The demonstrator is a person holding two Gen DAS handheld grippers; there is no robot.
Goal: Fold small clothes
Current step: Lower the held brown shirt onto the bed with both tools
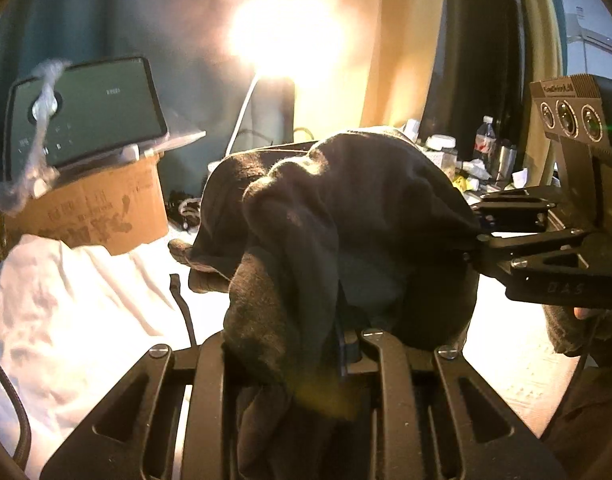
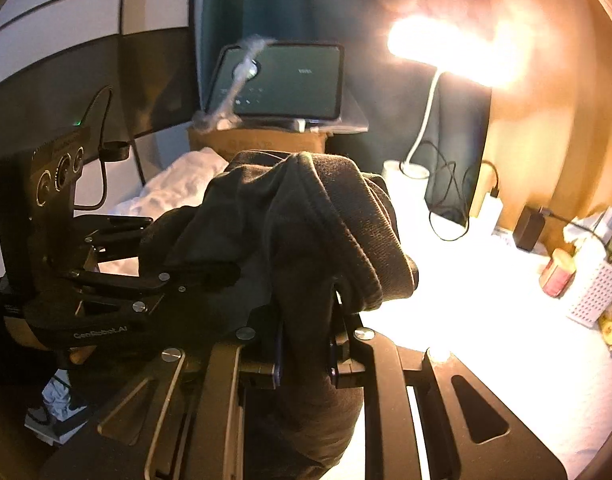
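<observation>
A dark grey garment (image 1: 338, 216) hangs bunched in the air above the white table, held by both grippers. My left gripper (image 1: 342, 356) is shut on its lower folds. My right gripper (image 1: 476, 246) comes in from the right in the left wrist view and is shut on the cloth's right edge. In the right wrist view the same garment (image 2: 306, 232) drapes over my right gripper (image 2: 306, 352), which is shut on it, and my left gripper (image 2: 210, 276) clamps it from the left. The fingertips are mostly buried in cloth.
A white cloth (image 1: 66, 312) lies at the left by a cardboard box (image 1: 102, 208) with a tablet (image 1: 86, 112) on top. A lit desk lamp (image 2: 446, 52) stands behind, with cables and a charger (image 2: 528, 228). Bottles and clutter (image 1: 482, 148) sit at the far right.
</observation>
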